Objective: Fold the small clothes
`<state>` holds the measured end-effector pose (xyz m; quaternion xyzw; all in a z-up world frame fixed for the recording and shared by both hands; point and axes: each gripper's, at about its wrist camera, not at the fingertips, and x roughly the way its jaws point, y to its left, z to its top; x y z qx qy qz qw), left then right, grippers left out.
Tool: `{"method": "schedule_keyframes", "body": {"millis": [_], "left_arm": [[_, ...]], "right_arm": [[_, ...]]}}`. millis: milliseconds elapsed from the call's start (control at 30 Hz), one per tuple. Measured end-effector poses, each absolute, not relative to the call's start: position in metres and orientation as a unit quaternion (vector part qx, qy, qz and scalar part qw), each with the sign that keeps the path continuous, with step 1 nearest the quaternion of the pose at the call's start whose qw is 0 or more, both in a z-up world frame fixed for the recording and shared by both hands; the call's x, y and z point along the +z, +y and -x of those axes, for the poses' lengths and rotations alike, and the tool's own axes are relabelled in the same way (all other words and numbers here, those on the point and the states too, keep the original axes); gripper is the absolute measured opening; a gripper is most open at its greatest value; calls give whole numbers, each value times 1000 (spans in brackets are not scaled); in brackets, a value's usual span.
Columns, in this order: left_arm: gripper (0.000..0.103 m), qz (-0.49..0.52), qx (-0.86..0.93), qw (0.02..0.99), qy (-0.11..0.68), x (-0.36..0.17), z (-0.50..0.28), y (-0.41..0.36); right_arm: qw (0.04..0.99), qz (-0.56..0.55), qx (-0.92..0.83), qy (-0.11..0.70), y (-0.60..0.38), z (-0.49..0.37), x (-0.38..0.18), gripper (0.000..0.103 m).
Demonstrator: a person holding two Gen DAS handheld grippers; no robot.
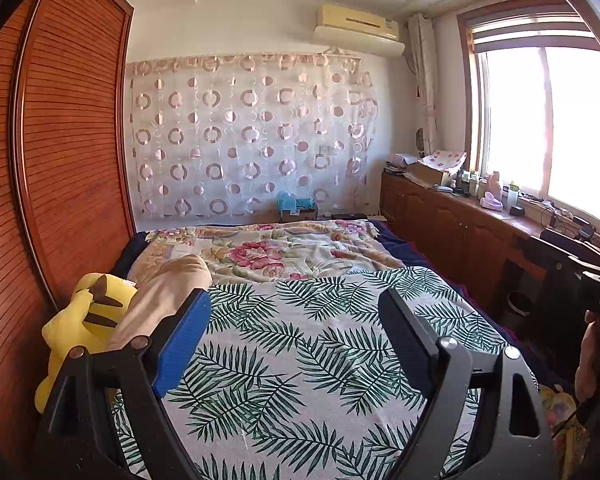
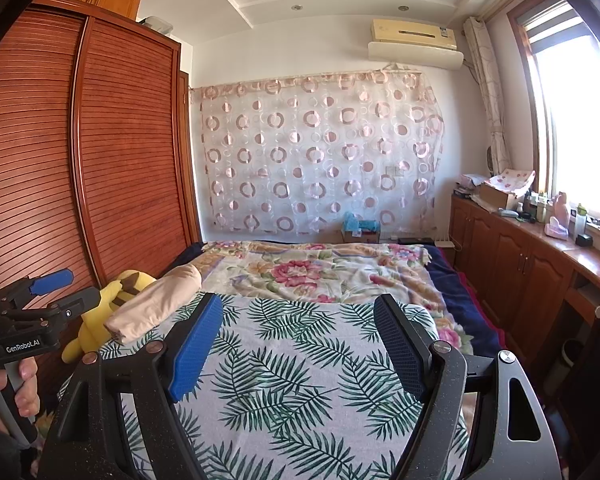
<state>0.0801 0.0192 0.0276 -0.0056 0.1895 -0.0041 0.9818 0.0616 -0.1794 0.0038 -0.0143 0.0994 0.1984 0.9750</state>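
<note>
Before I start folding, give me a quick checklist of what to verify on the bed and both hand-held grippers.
1. Left hand-held gripper open, holding nothing: ok.
2. Right hand-held gripper open, holding nothing: ok.
3. Leaf-print sheet spread flat as a folding surface: ok.
4. Small garment laid out to fold: not ok; none on the sheet.
5. Beige rolled cloth at the left edge beside the yellow plush toy: whether it is clothing, cannot tell.

The left claw (image 2: 48, 292) body reads "GenRobot.AI" in white. The right claw (image 1: 598, 280) body shows the cut-off letters "DAS".
</note>
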Motion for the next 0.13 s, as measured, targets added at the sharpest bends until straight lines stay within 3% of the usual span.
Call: {"method": "schedule_keyframes", "body": {"millis": [133], "left_arm": [[86,5,-5,982,189,28,-80,18]], "right_arm": [[975,13,198,100,-180,-62,4,80]]}}
